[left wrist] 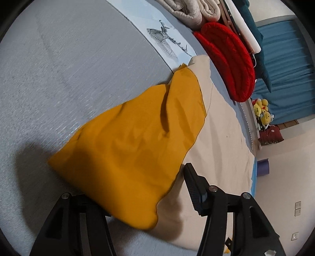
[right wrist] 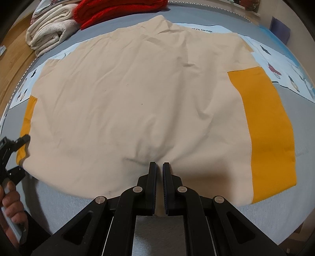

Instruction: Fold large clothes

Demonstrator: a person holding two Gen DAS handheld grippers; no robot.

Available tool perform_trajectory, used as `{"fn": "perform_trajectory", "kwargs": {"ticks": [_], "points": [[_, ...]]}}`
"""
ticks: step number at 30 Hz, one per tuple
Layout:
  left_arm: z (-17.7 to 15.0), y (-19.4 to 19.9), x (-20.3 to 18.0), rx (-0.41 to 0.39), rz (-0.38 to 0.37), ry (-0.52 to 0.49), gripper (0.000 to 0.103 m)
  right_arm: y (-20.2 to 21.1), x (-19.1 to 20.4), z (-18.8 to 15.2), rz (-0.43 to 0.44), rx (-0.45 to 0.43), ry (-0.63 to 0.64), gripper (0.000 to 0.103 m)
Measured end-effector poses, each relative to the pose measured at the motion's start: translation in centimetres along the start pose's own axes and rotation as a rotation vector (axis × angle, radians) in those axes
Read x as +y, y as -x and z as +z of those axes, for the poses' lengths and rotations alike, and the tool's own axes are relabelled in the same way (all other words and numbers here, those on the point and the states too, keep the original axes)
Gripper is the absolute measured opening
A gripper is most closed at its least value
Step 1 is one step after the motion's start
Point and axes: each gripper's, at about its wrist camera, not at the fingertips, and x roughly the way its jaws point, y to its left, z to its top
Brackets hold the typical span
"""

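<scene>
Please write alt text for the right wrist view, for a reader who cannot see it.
The right gripper, jaws nearly together, pinches the near hem of a cream garment with mustard-yellow sleeves, spread flat on a grey bed. The left gripper reaches the left sleeve; folded red and white textiles lie beyond.

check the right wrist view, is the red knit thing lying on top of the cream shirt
No, the red knit item lies past the cream shirt at the far edge, beside the folded white blanket.
</scene>
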Motion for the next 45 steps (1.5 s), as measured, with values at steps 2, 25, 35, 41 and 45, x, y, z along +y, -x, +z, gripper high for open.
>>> {"fn": "perform_trajectory", "kwargs": {"ticks": [2, 25, 35, 41, 45], "points": [[0.0, -0.2, -0.4, -0.013, 0.022, -0.019, 0.042, 0.1, 0.1, -0.1, 0.002, -0.001, 0.002, 0.007], [-0.1, 14.4, -13.2, -0.165, 0.181, -0.819, 0.008, 7.8, 9.3, -1.9, 0.081, -0.347, 0.1, 0.007], [-3.3, 12.5, -13.5, -0.156, 0.174, -0.855, 0.007, 3.1, 9.9, -1.5, 0.175, -0.096, 0.106, 0.008], [-7.4, 11.1, -17.8, -0.143, 0.123, -0.945, 0.007, 14.2, 1.1, 2.7, 0.142, -0.365, -0.003, 0.016], [-11.6, 9.8, -21.6, -0.132, 0.07, -1.019, 0.007, 20.8, -5.9, 3.9, -0.023, -0.527, 0.037, 0.043]]}}
